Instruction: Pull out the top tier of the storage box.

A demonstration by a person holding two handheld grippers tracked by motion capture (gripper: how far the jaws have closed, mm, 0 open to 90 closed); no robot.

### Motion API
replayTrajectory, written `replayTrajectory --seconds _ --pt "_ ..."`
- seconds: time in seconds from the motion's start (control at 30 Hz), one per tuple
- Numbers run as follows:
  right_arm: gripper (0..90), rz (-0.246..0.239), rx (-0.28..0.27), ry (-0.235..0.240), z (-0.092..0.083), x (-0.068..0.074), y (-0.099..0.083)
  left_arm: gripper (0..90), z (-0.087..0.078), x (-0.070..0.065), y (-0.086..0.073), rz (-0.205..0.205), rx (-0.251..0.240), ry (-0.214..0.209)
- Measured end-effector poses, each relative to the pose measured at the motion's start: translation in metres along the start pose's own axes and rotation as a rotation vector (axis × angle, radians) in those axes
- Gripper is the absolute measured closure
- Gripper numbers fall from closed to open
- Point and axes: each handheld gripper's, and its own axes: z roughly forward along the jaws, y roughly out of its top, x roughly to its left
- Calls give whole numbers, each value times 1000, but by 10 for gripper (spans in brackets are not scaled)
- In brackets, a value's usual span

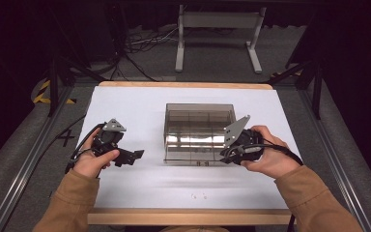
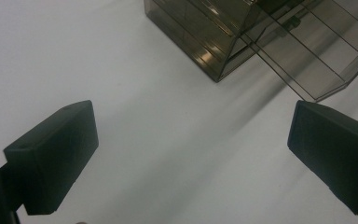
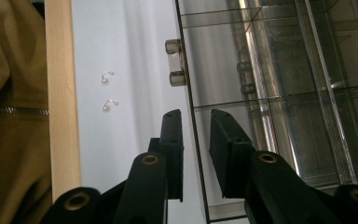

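Observation:
A smoky clear compartment box (image 1: pixel 198 130) stands in the middle of the white table, and its near corner is in the left gripper view (image 2: pixel 223 42). My right gripper (image 1: pixel 224 155) is at the box's front right. In the right gripper view its jaws (image 3: pixel 196 116) straddle the thin front edge of the box (image 3: pixel 270 93), with a small gap on each side. A small latch (image 3: pixel 175 63) sits on that edge farther along. My left gripper (image 1: pixel 130 157) rests left of the box, wide open (image 2: pixel 191 144) over bare table.
Two tiny pearl hooks (image 3: pixel 105 77) (image 3: pixel 107 105) lie on the white sheet near the wooden front edge (image 1: pixel 188 216); they show as specks (image 1: pixel 199 195) in the high view. A tan sleeve (image 3: pixel 9 116) is beside them. A metal stand (image 1: pixel 217 34) rises behind the table.

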Motion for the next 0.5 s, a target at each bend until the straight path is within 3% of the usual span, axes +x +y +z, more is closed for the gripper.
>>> replayTrajectory --seconds 0.27,0.5 --pt "736 37 -53 -3 -2 6 1 23 1 -1 0 1 -16 8" --pt "736 52 -66 -7 -1 13 5 22 3 -1 4 8 -14 -1"
